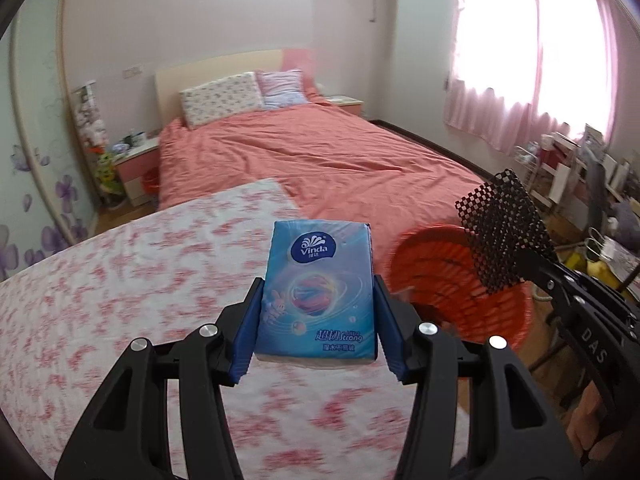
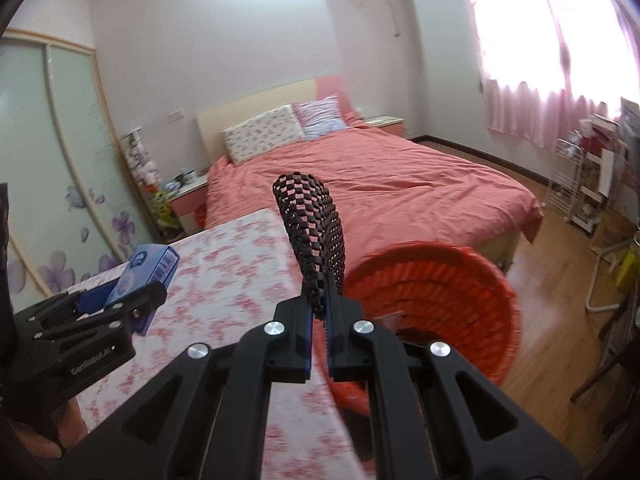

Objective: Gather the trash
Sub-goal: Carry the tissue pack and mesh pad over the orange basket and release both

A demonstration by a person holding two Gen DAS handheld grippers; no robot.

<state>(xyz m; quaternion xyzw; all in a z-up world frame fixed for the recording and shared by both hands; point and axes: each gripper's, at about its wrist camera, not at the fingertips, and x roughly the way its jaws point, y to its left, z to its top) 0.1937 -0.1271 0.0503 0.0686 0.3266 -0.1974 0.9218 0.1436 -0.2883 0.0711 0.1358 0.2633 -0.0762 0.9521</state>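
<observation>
Trash collection looks mid-carry: both grippers hold an item lifted clear of the pink-and-white floral-cloth table point(image 1: 120, 280), with the red woven-plastic basket point(image 2: 448, 300) just beyond the table's right edge — presumably the bin for both loads.

Left gripper point(image 1: 318, 320) is about half open, its 2 blue pads pressed against the long sides of a blue Vinda tissue packet point(image 1: 318, 284). The packet lies flat between the fingers with its printed face up and sticks out forward past the tips; gripping it across its narrow width probably keeps a soft pack from buckling. In the right wrist view it shows tilted, raised above the cloth.

Right gripper point(image 2: 319, 320) is nearly closed, pinching the lower end of a black openwork mesh strip, curled and rubbery-looking point(image 2: 312, 232). Most of the strip stands up and forward from the jaws, unsupported — a pinch at 1 end leaves it free to flop, so it may sway on the way over. It sits nearer the basket rim than the packet does, so my guess is that it goes in first.
</observation>
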